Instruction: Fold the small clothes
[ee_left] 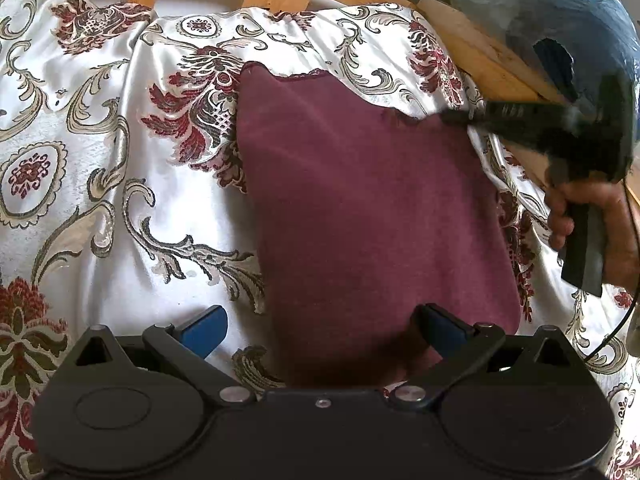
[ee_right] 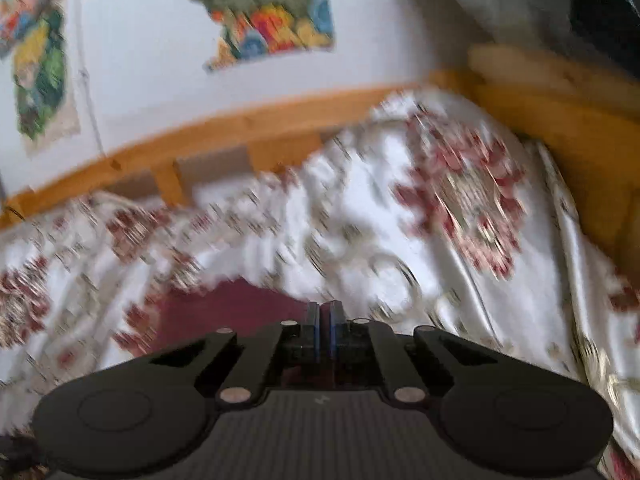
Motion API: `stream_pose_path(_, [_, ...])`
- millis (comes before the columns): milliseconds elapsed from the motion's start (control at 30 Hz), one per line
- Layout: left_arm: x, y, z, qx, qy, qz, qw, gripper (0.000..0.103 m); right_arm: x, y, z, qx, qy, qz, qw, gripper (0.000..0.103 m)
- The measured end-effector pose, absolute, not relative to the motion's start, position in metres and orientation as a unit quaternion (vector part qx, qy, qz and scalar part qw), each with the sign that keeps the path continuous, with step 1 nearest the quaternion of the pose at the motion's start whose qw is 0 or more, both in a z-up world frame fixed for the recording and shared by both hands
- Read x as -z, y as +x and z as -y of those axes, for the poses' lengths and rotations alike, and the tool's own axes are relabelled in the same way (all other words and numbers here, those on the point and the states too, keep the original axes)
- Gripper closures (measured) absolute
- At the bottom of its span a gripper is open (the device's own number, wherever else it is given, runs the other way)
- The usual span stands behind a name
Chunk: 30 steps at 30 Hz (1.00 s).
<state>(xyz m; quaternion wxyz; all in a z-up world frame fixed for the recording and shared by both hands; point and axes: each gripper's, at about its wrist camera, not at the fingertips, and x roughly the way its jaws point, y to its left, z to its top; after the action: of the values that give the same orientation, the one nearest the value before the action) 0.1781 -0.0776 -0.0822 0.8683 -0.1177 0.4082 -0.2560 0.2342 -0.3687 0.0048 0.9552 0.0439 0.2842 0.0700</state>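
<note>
Mid-fold: the maroon garment [ee_left: 360, 200] lies flat on the patterned bedspread [ee_left: 100, 160], partly folded. My left gripper [ee_left: 320, 332] hovers wide apart over its near edge. My right gripper [ee_right: 325, 320] is closed on nothing at the far right corner. Next, I judge, that corner needs pinching.

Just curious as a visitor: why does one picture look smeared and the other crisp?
Left wrist view: sharp, daylight gleaming off the satin bedspread, maroon garment crisp, edges bowed by the fisheye. Right wrist view: bedspread and wall pictures streaked with motion blur; only the right gripper looks sharp.
</note>
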Motion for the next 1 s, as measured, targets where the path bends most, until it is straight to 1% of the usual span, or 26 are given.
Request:
stream_pose_path(67, [0.083, 0.178, 0.078, 0.256, -0.118, -0.409, 0.868, 0.0, 0.005, 0.234, 0.378, -0.055, 0.056, -0.306, 0.949, 0.091])
stream_pose_path(100, [0.083, 0.178, 0.078, 0.256, -0.118, -0.41, 0.868, 0.001, 0.007, 0.232, 0.383, -0.048, 0.064, -0.309, 0.948, 0.077])
stream_pose_path(133, [0.083, 0.178, 0.078, 0.256, -0.118, -0.41, 0.868, 0.001, 0.007, 0.228, 0.385, -0.049, 0.07, -0.303, 0.949, 0.067])
stream_pose_path(167, [0.084, 0.178, 0.078, 0.256, -0.118, -0.41, 0.867, 0.001, 0.004, 0.227, 0.384, -0.052, 0.07, -0.296, 0.951, 0.064])
stream_pose_path(300, [0.085, 0.179, 0.079, 0.257, -0.118, -0.411, 0.867, 0.001, -0.011, 0.243, 0.363, -0.082, 0.035, -0.293, 0.952, 0.064])
stream_pose_path(400, [0.085, 0.179, 0.079, 0.259, -0.118, -0.41, 0.867, 0.001, -0.01, 0.268, 0.337, -0.103, -0.009, -0.319, 0.942, 0.064])
stream_pose_path(467, [0.085, 0.179, 0.079, 0.259, -0.118, -0.41, 0.866, 0.0, -0.002, 0.286, 0.324, -0.106, -0.042, -0.344, 0.932, 0.066])
stream_pose_path(533, [0.085, 0.179, 0.079, 0.26, -0.119, -0.41, 0.866, 0.001, 0.006, 0.298, 0.312, -0.106, -0.071, -0.366, 0.922, 0.095])
stream_pose_path(567, [0.085, 0.179, 0.079, 0.26, -0.119, -0.41, 0.866, 0.001, 0.008, 0.299, 0.307, -0.108, -0.086, -0.365, 0.921, 0.095])
stream_pose_path(600, [0.085, 0.179, 0.078, 0.26, -0.119, -0.41, 0.866, 0.0, 0.007, 0.299, 0.303, -0.11, -0.098, -0.358, 0.922, 0.1])
stream_pose_path(733, [0.085, 0.179, 0.08, 0.262, -0.12, -0.408, 0.866, 0.0, -0.014, 0.288, 0.297, -0.116, -0.099, -0.284, 0.947, 0.1])
stream_pose_path(767, [0.085, 0.179, 0.08, 0.263, -0.12, -0.408, 0.866, 0.001, -0.016, 0.29, 0.296, -0.113, -0.103, -0.28, 0.948, 0.1])
stream_pose_path(900, [0.086, 0.182, 0.08, 0.266, -0.122, -0.41, 0.864, 0.001, -0.007, 0.297, 0.302, -0.098, -0.113, -0.307, 0.94, 0.099])
stream_pose_path(967, [0.086, 0.182, 0.079, 0.266, -0.123, -0.412, 0.863, 0.001, -0.006, 0.296, 0.314, -0.085, -0.084, -0.312, 0.943, 0.094])
stream_pose_path(1000, [0.086, 0.182, 0.079, 0.267, -0.123, -0.412, 0.862, 0.0, -0.007, 0.295, 0.323, -0.079, -0.063, -0.316, 0.943, 0.085])
